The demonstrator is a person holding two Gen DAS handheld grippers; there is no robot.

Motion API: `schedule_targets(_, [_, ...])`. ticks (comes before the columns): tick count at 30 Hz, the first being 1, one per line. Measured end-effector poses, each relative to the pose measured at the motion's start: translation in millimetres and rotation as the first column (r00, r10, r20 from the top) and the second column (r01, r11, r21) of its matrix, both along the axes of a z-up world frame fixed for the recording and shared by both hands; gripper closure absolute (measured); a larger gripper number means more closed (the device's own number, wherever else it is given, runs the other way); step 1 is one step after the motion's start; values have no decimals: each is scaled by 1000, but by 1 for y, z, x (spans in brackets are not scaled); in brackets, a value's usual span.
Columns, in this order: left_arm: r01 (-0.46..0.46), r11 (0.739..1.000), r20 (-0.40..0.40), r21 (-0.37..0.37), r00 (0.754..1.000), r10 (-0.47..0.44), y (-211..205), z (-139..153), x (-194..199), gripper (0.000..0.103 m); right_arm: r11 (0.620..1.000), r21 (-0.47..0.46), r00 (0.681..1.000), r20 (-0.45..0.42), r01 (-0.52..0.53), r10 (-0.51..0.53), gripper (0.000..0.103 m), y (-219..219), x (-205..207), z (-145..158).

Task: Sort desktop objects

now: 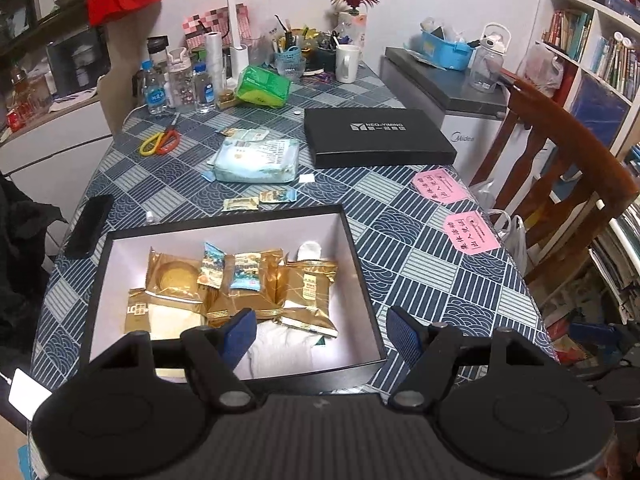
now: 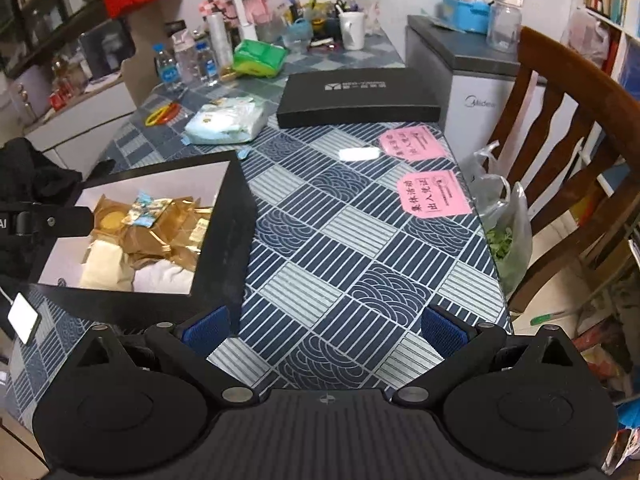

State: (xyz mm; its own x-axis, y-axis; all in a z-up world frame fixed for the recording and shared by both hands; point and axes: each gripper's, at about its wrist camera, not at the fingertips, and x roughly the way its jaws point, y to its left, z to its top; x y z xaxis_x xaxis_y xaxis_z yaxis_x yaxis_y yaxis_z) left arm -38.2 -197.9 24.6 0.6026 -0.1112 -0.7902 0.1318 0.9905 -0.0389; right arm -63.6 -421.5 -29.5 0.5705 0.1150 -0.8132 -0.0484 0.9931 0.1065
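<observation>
An open black box (image 1: 360, 264) with a white inside sits on the patterned table, also in the right wrist view (image 2: 224, 240). It holds gold snack packets (image 1: 308, 296), two small blue packets (image 1: 244, 270) and white cloth. My left gripper (image 1: 322, 334) is open and empty above the box's near right part. My right gripper (image 2: 324, 330) is open and empty above bare tablecloth, right of the box. Two small candy packets (image 1: 258, 200) lie just beyond the box. A pale blue wipes pack (image 1: 256, 160) lies farther back.
The black box lid (image 1: 376, 136) lies at the back right. Scissors (image 1: 160, 142), a black phone (image 1: 90, 224) and two pink cards (image 1: 470, 236) lie on the table. Bottles, a mug and clutter line the far edge. A wooden chair (image 2: 568, 128) stands right.
</observation>
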Motion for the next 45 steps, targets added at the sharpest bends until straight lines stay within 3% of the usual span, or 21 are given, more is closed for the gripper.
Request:
schedule_targets(13, [-135, 991, 27, -17, 990, 136, -8, 6, -9, 18, 995, -3, 995, 20, -101, 101, 0, -16, 12, 12])
schedule_targets(18, [-180, 981, 1, -78, 984, 180, -20, 6, -6, 18, 992, 15, 991, 43, -124, 123, 0, -34, 21, 18])
schedule_targets(26, [-218, 975, 35, -50, 975, 220, -37, 8, 1, 18, 991, 42, 991, 43, -127, 125, 0, -57, 48, 17])
schedule_targets(34, [-244, 969, 14, -37, 969, 245, -43, 6, 21, 18, 989, 84, 992, 12, -125, 124, 0, -67, 83, 10])
schedule_targets(39, [-249, 968, 54, -17, 967, 249, -44, 14, 20, 18, 988, 102, 993, 1, -113, 114, 0, -71, 90, 5])
schedule_targets(45, [-269, 963, 7, -21, 963, 270, -42, 4, 18, 18, 987, 116, 993, -11, -115, 117, 0, -73, 85, 2])
